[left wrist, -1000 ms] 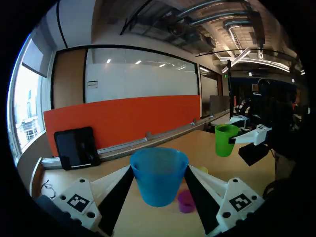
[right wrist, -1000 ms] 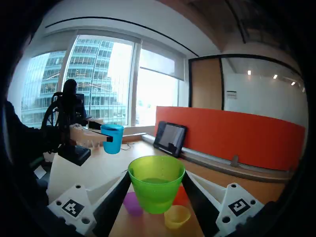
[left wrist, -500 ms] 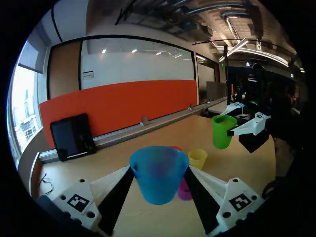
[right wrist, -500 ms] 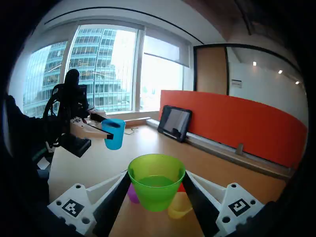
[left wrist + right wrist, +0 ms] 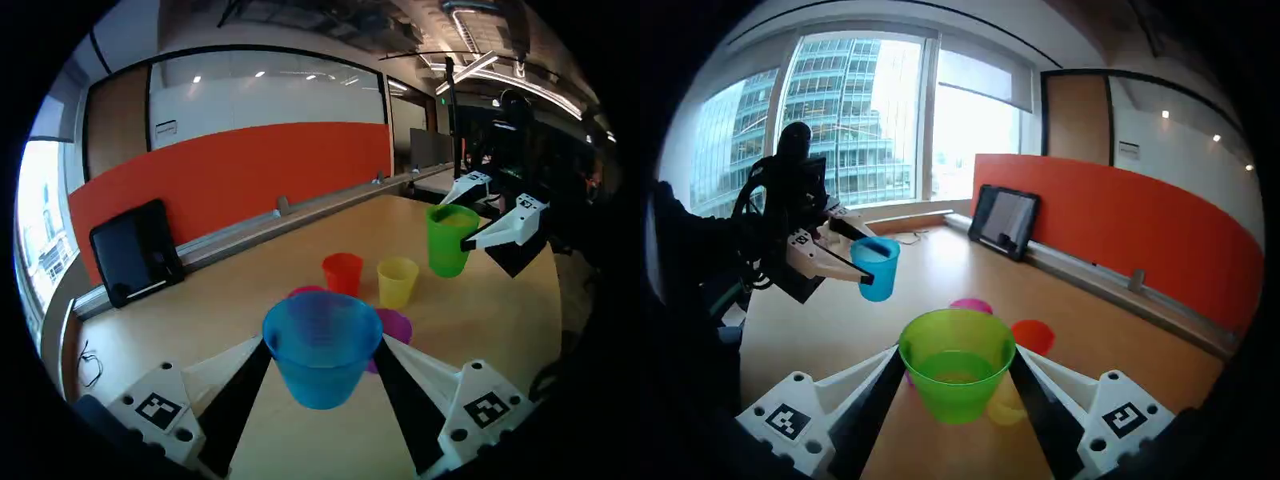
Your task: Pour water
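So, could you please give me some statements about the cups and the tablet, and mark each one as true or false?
1. The left hand-held gripper is shut on the blue cup. True.
2. The green cup lies on its side on the table. False: the right hand-held gripper holds it upright above the table.
3. The green cup has some liquid in it. True.
4. The red cup sits inside the yellow cup. False: they stand side by side, apart.
5. The tablet lies flat. False: it stands leaning by the orange partition.
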